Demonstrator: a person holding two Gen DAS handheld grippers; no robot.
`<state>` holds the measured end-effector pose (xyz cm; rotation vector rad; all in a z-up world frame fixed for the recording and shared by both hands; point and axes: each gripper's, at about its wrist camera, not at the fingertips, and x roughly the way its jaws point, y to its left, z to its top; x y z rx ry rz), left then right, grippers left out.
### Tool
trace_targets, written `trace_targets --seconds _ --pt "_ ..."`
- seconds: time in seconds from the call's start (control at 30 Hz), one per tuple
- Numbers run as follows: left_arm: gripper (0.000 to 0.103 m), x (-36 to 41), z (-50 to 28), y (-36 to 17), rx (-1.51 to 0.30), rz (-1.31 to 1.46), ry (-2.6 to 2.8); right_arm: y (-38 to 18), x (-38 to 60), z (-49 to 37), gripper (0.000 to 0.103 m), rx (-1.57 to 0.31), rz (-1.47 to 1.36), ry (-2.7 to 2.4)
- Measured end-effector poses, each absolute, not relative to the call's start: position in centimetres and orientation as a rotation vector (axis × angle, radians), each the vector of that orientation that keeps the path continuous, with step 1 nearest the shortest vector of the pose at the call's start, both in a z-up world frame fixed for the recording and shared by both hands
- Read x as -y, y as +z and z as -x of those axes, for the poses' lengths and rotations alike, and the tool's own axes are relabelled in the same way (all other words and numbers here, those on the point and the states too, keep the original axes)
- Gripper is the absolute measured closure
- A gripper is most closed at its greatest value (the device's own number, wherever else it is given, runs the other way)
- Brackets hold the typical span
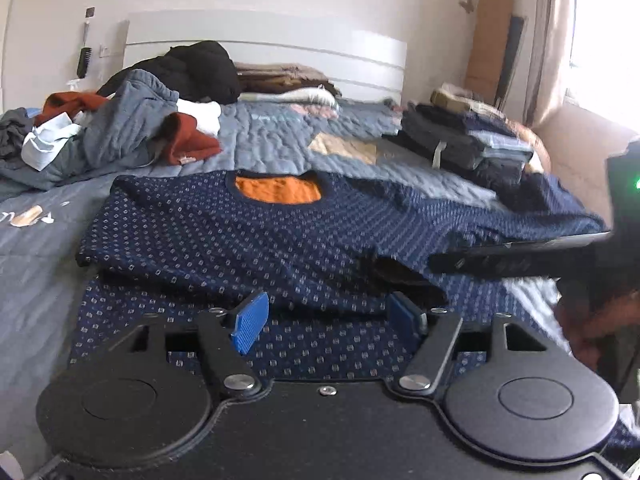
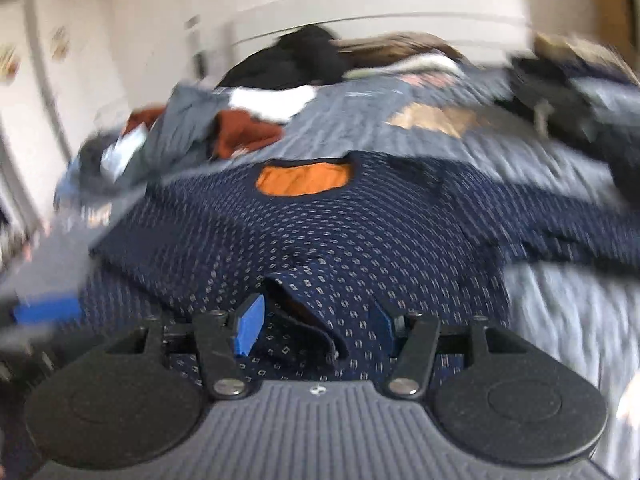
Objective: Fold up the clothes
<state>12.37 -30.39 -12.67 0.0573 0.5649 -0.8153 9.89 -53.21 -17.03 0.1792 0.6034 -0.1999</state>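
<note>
While the heap of unfolded clothes sits at ten o'clock on the bed, the navy patterned sweater lies flat mid-frame, orange lining at its neck toward twelve o'clock. The left gripper hovers at six o'clock over the sweater's near edge, jaws apart, cloth between them but not pinched. The right gripper stands apart too; a raised fold lies between its blue pads, though blur hides any contact. Folded stacks rest at two o'clock.
</note>
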Motion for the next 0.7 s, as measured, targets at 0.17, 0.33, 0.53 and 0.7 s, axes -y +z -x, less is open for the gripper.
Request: trace_targets --seconds 0.17,0.33,0.53,0.7 --pt "0.037 30.3 -13.0 -13.6 -0.571 -0.077 -0.806 -18.1 52.5 -11.5 0.046 -0.623 -0.036 -0.138" --pt "0.037 30.6 -14.2 -14.1 -0.605 -0.025 -0.796 -19.6 52.4 -13.0 0.046 -0.665 0.008 -0.103" --pt "0.036 30.3 -15.0 -14.5 -0.628 0.005 -0.768 -20.7 51.8 -14.1 0.046 -0.689 0.093 -0.093" --pt "0.036 30.2 -15.4 -14.5 -0.634 0.011 -0.754 -20.8 52.0 -14.6 0.060 -0.656 0.080 -0.137"
